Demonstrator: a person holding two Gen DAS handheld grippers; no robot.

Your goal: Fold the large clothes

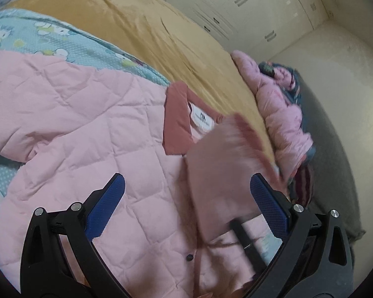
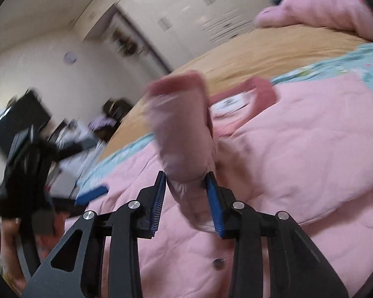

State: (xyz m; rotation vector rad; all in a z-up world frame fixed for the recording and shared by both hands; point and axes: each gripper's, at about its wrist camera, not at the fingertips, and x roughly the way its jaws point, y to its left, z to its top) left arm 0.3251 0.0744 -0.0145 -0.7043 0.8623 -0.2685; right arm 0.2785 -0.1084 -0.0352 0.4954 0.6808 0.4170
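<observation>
Sleeve's in the right gripper, coat body lies ahead

The pink quilted padded coat (image 2: 298, 134) lies flat on the bed, dusty-rose collar (image 1: 176, 121) at the far end. The right gripper (image 2: 186, 198) has its blue pads nearly closed around the raised pink sleeve cuff (image 2: 184, 134), just over the coat's front. The left gripper (image 1: 186, 203) hangs wide open, holding nothing, with that sleeve between its pads.
</observation>
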